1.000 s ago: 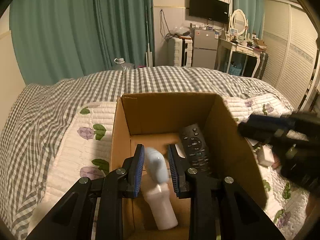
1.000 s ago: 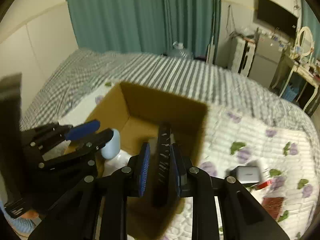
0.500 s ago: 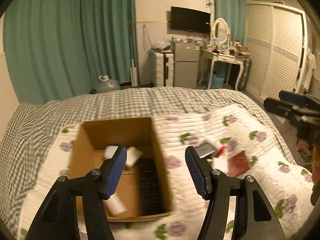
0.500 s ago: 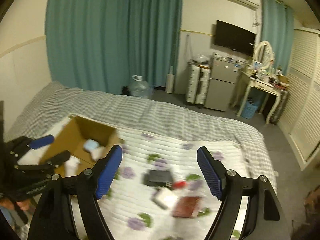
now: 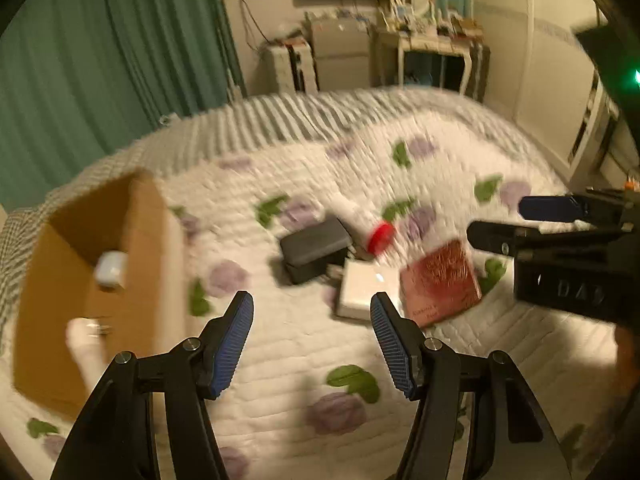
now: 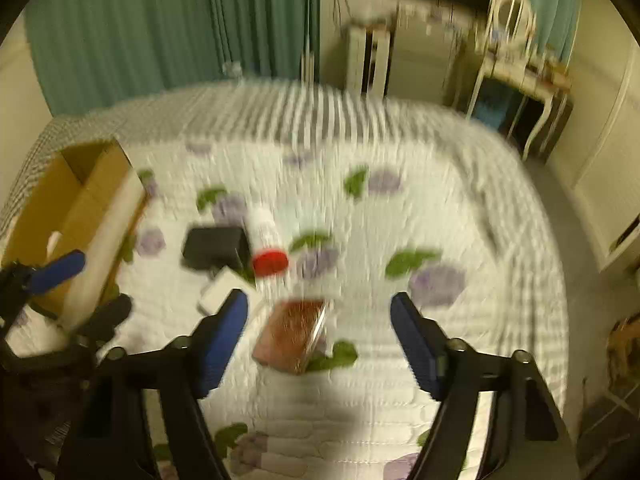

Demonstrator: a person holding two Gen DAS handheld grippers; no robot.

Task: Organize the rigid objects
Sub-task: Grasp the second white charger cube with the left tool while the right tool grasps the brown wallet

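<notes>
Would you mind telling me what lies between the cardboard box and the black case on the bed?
Only bare floral quilt separates the cardboard box from the black case; the left wrist view shows it.

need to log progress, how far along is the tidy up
Partly done. The cardboard box already holds a white bottle and a small pale object. Nothing is in hand: the left hand-held gripper and right hand-held gripper are both open and empty. Left on the quilt: a black case, white box, red-capped bottle and reddish box.
</notes>
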